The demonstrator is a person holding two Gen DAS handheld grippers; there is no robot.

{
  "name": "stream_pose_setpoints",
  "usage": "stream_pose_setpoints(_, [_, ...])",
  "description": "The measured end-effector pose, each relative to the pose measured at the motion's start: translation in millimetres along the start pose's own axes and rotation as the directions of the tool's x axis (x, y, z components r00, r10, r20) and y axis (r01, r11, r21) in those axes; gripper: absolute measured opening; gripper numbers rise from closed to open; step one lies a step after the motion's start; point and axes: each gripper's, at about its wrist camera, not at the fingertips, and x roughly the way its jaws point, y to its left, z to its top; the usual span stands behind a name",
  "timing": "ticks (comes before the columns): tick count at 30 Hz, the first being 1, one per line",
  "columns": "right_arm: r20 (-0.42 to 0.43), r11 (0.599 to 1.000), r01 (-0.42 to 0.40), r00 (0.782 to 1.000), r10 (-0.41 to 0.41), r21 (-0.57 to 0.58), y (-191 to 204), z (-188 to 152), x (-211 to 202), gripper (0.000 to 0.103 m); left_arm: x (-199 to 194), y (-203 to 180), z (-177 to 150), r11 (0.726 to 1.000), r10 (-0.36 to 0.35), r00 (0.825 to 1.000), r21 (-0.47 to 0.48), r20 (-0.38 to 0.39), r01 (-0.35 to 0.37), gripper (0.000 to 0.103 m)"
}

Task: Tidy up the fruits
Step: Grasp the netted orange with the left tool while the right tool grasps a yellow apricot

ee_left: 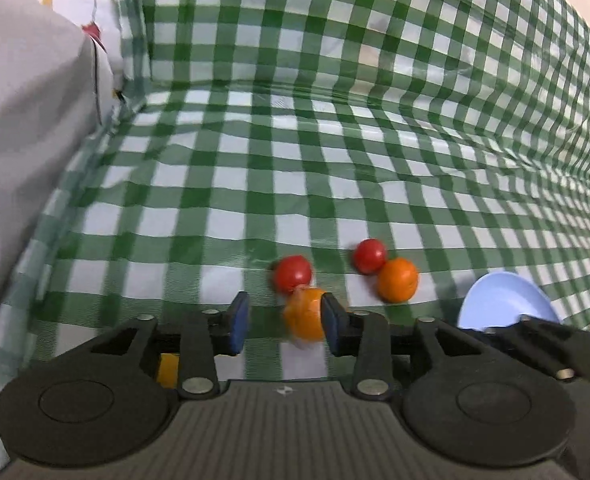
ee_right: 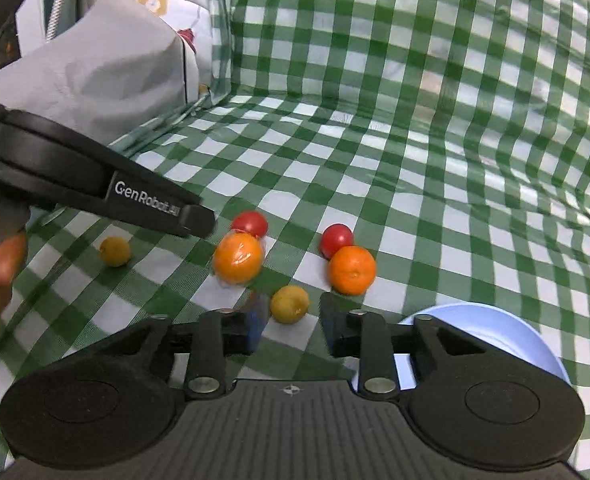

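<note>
Both wrist cameras looked forward and down over their own fingers, low and close to the green checked cloth [ee_left: 223, 184]. The right view sat further right, facing leftward. They shared the wrapped orange [ee_left: 303, 314], the tomatoes and the blue bowl [ee_right: 491, 332].

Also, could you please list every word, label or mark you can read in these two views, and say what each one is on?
"GenRobot": white lettering on the black side of the left gripper, in the right wrist view; a small mark after it is too blurred to read.
Small compass-like emblem, no letters: on each gripper's grey ribbed body.
</note>
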Motion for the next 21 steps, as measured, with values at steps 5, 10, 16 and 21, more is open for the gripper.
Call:
stream_pose_setpoints(5, [-0.037,1.0,-0.006,0.999,0.006,-0.02,7.7,1.7,24.3,0.04,17.8,-4.0,3.8,1.0,-0.01,0.999,-0.008,-0.032,0.01,0.047])
stream_pose_setpoints(10, [-0.061,1.0,-0.003,0.998,0.003,-0.011,7.2,1.3,35.8,0.04,32.0,-8.5,4.7,1.0,-0.016,0.997,0.0,-0.07,0.016,0.047])
stream_pose_setpoints(16, [-0.066,1.0,-0.008,0.998,0.009,0.012,-0.6,-1.7,35.3,0.028,32.6,-15.0,1.3,0.999,-0.034,0.996,0.025,-0.081,0.037,0.038])
stream_pose_setpoints(21, [-0.059,1.0,-0.015,0.998,0.016,0.01,0.2,-4.5,21.9,0.028,11.8,-5.9,0.9,1.0,0.013,1.0,0.003,-0.023,-0.013,0.038])
